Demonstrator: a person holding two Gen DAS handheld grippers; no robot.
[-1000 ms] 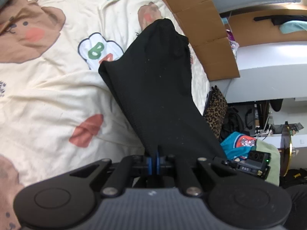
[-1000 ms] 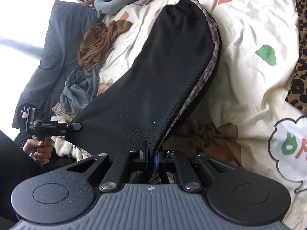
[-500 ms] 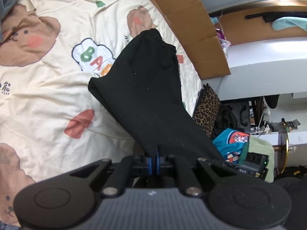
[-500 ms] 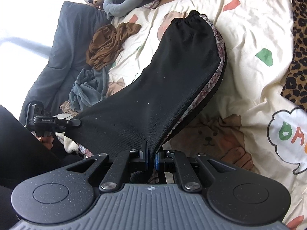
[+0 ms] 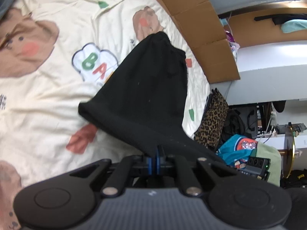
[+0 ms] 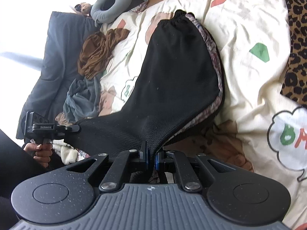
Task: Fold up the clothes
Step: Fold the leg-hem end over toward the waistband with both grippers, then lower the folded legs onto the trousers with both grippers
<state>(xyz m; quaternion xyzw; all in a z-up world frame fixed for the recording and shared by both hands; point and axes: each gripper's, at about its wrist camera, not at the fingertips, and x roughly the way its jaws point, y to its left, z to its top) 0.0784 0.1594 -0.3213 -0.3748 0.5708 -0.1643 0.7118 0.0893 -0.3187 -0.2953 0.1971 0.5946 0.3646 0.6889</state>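
Our left claw [image 5: 155,158] and right claw [image 6: 150,156] each clench one near corner of the black knit garment [image 6: 178,72], lifting that end; its gathered far end rests on the cartoon-print bedsheet [image 6: 247,53].

The right hand-held gripper [image 6: 150,158] is matte black plastic with a ribbed grey top, two round side discs, silver screw heads and blue-lined fingers [image 6: 157,160]. The left hand-held gripper [image 5: 155,163] looks alike; white lettering marks its side.
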